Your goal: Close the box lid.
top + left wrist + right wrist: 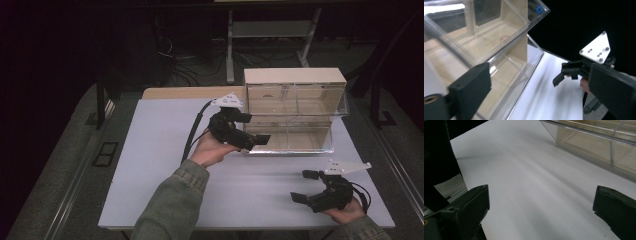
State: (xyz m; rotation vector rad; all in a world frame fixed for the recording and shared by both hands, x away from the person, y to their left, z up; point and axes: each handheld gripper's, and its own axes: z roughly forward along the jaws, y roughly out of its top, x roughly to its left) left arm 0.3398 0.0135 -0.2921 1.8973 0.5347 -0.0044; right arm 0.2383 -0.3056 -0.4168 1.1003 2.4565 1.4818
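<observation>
A beige-framed organizer box [295, 76] with clear plastic bins stands at the back right of the white table top [160, 170]. Its lower clear bin [300, 140] juts forward toward me. My left gripper [254, 129] hovers at the box's front left corner, jaws open with nothing between them. In the left gripper view the left gripper [541, 92] looks into the clear bins [486, 50], where a small pale ring-like thing [504, 38] lies on the upper bin's floor. My right gripper [304, 186] rests open near the front right edge, empty; the right gripper [544, 207] faces bare white table.
A wooden strip [190, 92] runs along the table's back edge. Beyond it are metal desk legs [230, 50] and cables on the dark floor. A small blue ring mark [539, 9] sits on the clear bin's upper corner.
</observation>
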